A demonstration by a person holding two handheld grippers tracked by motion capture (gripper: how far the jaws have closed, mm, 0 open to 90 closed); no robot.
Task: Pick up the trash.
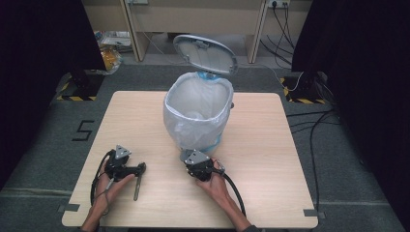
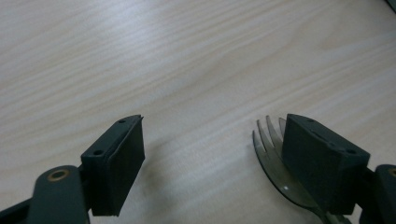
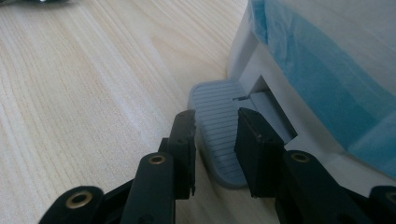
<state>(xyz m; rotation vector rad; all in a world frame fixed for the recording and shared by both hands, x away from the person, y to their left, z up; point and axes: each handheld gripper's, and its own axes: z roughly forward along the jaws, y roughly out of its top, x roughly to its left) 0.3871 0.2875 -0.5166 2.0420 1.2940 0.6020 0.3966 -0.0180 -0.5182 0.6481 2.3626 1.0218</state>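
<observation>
Table (image 1: 261, 159): pale wood grain.
Bin (image 1: 174, 113): white, grey lid.
Liner (image 1: 203, 94): translucent white, blue where it folded over the rim.
Pedal (image 3: 219, 126): grey, ribbed.
Fork (image 2: 275, 158): smoky dark translucent.
Left gripper (image 2: 212, 158): black.
Right gripper (image 3: 215, 140): black, brass pins.
Floor (image 1: 43, 140): grey.

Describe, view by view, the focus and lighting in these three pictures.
High view: table evenly lit, both sides dark, faint shadows. Left gripper view: fork fairly sharp, nearest tongs soft. Right gripper view: pedal sharp, bin liner up close blurred.
</observation>
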